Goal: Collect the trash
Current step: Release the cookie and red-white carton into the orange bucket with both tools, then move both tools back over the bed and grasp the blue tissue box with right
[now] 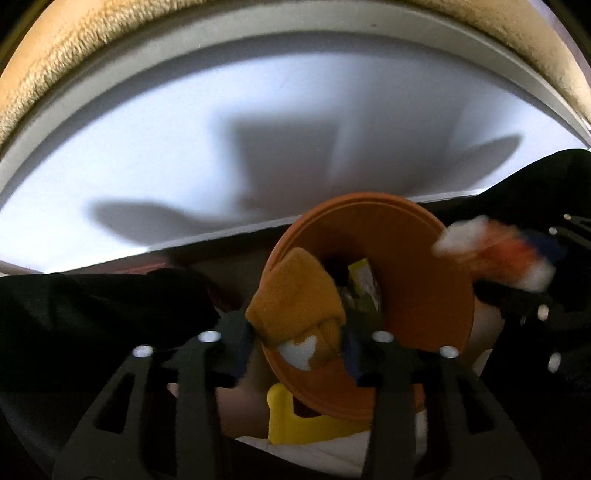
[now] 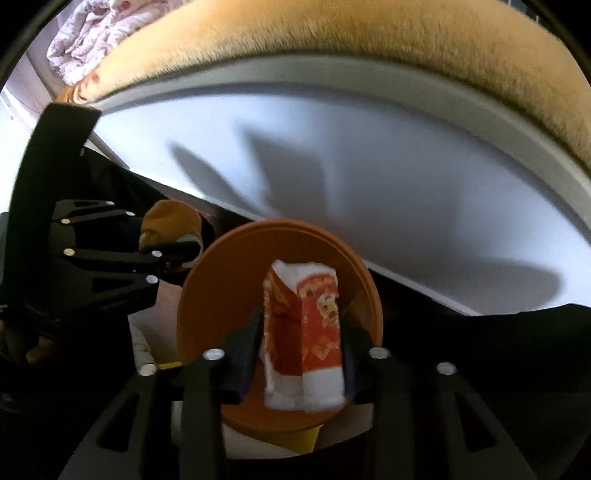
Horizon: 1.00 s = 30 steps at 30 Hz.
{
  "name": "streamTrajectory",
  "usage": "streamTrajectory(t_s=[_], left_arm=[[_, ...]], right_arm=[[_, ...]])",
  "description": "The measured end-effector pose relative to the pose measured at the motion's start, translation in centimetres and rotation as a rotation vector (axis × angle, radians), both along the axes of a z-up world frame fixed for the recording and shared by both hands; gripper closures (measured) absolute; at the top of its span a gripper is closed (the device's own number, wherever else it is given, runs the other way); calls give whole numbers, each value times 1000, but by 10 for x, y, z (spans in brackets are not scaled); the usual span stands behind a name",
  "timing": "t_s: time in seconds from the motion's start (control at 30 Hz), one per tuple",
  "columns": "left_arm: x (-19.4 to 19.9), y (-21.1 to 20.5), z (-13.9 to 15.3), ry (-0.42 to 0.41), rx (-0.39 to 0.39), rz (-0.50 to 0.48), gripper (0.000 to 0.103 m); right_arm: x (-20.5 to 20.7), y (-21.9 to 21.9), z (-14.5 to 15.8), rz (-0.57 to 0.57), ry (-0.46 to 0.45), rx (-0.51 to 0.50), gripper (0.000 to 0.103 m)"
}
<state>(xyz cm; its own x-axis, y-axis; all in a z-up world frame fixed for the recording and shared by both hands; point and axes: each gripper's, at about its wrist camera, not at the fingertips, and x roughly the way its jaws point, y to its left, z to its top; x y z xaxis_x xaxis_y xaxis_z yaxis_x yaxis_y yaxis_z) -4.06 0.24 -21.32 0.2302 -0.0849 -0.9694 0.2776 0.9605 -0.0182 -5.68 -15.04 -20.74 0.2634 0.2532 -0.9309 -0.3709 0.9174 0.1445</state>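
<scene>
My left gripper (image 1: 299,339) is shut on a mustard-yellow sock with a white patch (image 1: 295,306) and holds it over the mouth of an orange bin (image 1: 424,291). My right gripper (image 2: 303,343) is shut on a flattened red-and-white carton (image 2: 306,332) and holds it over the same orange bin (image 2: 207,295). In the left wrist view the carton (image 1: 495,251) shows blurred at the right, held by the right gripper. In the right wrist view the sock (image 2: 170,221) shows at the left in the left gripper. A yellow-green wrapper (image 1: 364,284) lies inside the bin.
A white panel (image 1: 184,166) with grey trim stands behind the bin, under a tan fuzzy cushion edge (image 2: 332,48). A yellow object (image 1: 291,421) sits below the bin. A floral quilt (image 2: 88,33) lies at the far upper left. Dark fabric (image 1: 92,314) flanks the bin.
</scene>
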Motion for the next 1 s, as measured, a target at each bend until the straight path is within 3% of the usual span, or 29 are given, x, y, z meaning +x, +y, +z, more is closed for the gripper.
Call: streamTrajectory(t_s=[0.07,0.1,0.37,0.6,0.73,0.83,1.0], left_arm=[[1,0,0,3,0,4,40],[1,-1,-1,3,-1,5,39],[0,-4,2,-8,-2,7,39],[-3,-5,24,-78,-2,13,39],[-8,-3,60,-167,-8,2,39],[-8,-4,89,-253,-7,-10,28],[7,-12,140,-402,-17,-30,25]], right_arm=[[2,0,-1,-7,0,-2,51],[3,-1,-1,-13,0,0,51],[6,-17,4,-68,-6,10,49],[-1,-25,31,-70,-68,14,47],[-2,-32,64,-61,-126,44,47],[6,-39,94,-61,-177,74,46],[44,-61,147,-79,-259,118,43]])
